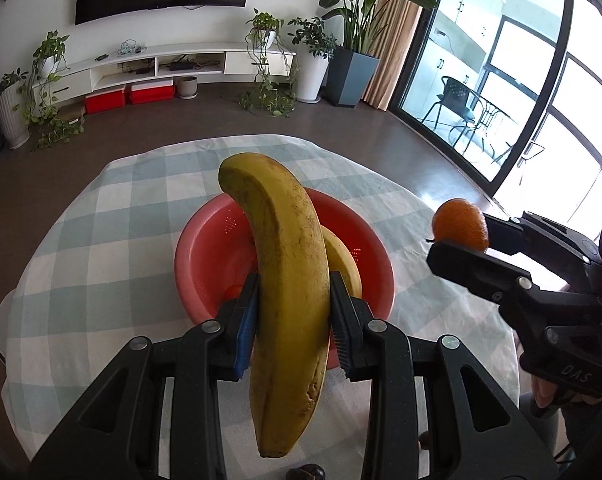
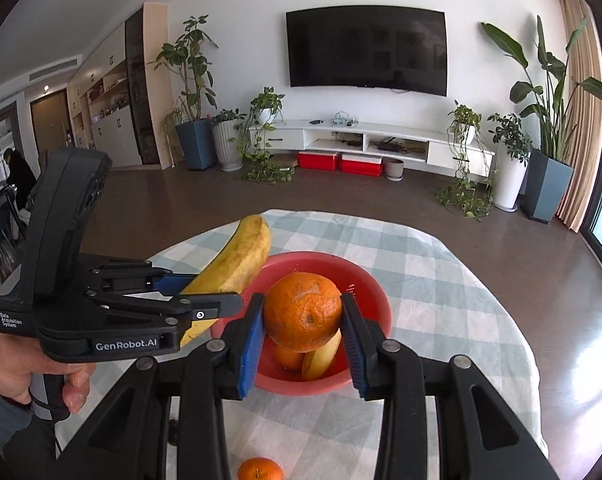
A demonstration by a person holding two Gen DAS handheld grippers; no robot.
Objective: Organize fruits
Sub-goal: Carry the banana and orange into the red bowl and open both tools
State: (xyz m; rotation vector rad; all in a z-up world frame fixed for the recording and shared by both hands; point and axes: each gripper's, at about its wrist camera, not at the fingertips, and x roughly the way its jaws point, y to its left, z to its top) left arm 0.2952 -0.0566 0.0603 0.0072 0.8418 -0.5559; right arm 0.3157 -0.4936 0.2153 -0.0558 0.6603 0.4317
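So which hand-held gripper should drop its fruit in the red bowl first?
Probably the right hand-held gripper: its orange hangs right over the red bowl. The left hand-held gripper holds a long banana upright, likely needing tilting first.

Left wrist view: looks along its fingers, close over the red bowl [image 1: 205, 256] at 12 o'clock; windows at 2 o'clock.
Right wrist view: close above the bowl, facing the television [image 2: 367, 50] at 12 o'clock.
Shared: bowl, checked tablecloth [image 1: 101, 216], television wall.
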